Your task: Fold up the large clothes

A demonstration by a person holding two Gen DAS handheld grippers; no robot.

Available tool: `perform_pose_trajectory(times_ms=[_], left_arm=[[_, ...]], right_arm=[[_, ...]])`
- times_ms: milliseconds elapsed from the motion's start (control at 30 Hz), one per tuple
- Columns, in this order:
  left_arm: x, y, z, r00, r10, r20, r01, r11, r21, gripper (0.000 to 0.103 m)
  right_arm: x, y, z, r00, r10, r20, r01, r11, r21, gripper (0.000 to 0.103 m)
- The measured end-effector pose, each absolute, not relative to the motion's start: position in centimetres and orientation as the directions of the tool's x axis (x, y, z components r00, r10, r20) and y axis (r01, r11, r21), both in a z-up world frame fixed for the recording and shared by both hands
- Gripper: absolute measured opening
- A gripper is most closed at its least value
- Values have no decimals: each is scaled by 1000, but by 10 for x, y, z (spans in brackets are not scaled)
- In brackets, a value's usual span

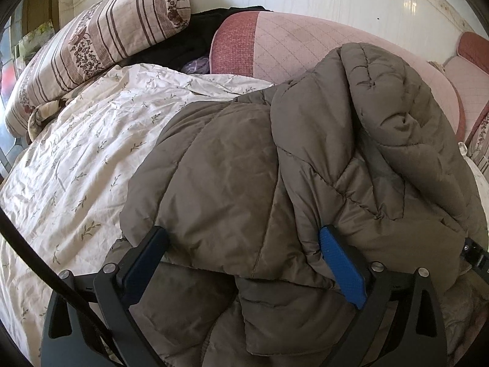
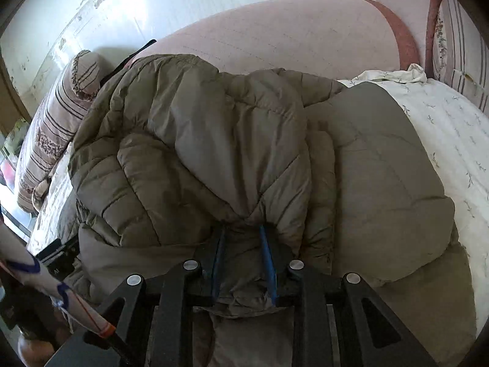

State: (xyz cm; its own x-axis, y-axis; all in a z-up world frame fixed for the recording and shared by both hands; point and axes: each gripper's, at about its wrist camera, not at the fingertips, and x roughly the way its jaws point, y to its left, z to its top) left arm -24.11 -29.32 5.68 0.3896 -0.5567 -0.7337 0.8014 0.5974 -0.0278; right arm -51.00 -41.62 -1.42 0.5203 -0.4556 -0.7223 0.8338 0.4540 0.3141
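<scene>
Right hand-held gripper (image 2: 243,232) pinching brown puffer jacket (image 2: 214,140), left hand-held gripper (image 1: 244,238) spread wide, jacket between its fingers

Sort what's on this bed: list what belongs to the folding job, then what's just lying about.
Belongs to the job:
- brown puffer jacket
- left gripper, open around a fold of it
- right gripper, shut on a bunch of it

Just lying about:
- floral sheet
- striped pillow
- pink headboard cushion
- black garment behind the pillow

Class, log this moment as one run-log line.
left gripper: open, straddling coat | right gripper: shut on coat | bed: coat bunched
</scene>
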Motion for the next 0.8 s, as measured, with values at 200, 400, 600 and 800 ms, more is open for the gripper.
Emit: perform_pose_trajectory(times_ms=[200, 400, 600, 800], left_arm=[[-237, -283, 70, 366, -589, -721, 794, 602, -88, 99], [-256, -279, 90, 339, -691, -639, 831, 539, -142, 99], [-281, -313, 60, 342, -588, -733, 869, 496, 7, 100], [-276, -314, 54, 333, -568, -753, 860, 510, -4, 103]], right_arm=[[-512, -413, -14, 523, -460, -717, 831, 460, 312, 25], [-510, -413, -15, 516, -463, -721, 833, 467, 297, 25], [-510, -412, -15, 514, -462, -723, 832, 474, 288, 26], [-512, -407, -2, 521, -470, -712, 826, 488, 282, 25]])
